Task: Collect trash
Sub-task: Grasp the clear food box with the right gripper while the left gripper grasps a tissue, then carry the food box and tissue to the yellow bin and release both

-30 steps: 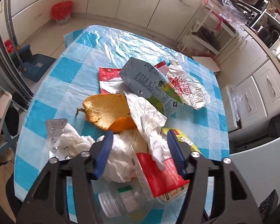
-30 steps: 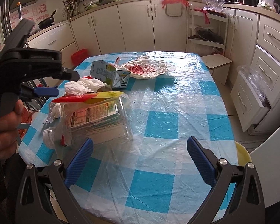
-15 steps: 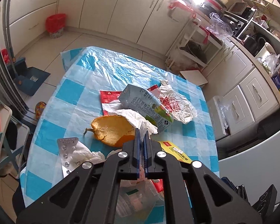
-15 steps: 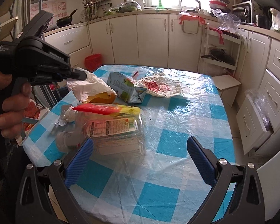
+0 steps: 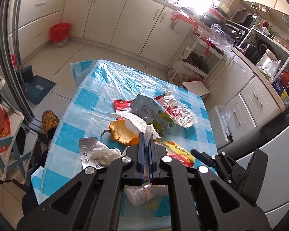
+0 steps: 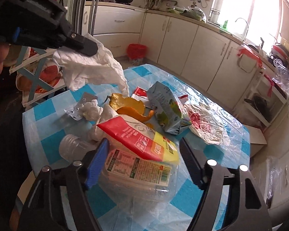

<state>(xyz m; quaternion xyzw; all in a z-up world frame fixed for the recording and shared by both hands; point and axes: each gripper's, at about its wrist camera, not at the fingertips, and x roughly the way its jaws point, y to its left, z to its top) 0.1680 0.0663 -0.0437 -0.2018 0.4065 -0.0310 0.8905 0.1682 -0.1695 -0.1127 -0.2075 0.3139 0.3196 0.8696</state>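
My left gripper (image 5: 146, 144) is shut on a crumpled white tissue (image 6: 90, 71) and holds it above the table; the tissue also shows in the left wrist view (image 5: 138, 123). My right gripper (image 6: 144, 154) is open around a clear plastic container (image 6: 136, 175) with a red and yellow wrapper (image 6: 140, 136) on top. On the blue checked tablecloth (image 5: 82, 100) lie an orange peel (image 5: 119, 132), a juice carton (image 5: 154, 113), a blister pack (image 5: 87, 150), a plastic bottle (image 6: 71, 148) and a crumpled red-printed wrapper (image 5: 181, 113).
A red bin (image 5: 59, 32) stands on the floor by the cabinets. A dustpan (image 5: 36, 88) and a slipper (image 5: 50, 119) lie left of the table. A wire rack (image 5: 194, 61) and drawers (image 5: 246, 107) stand to the right.
My left gripper closed on the white tissue and lifted it off the pile. My right gripper moved in around the clear container.
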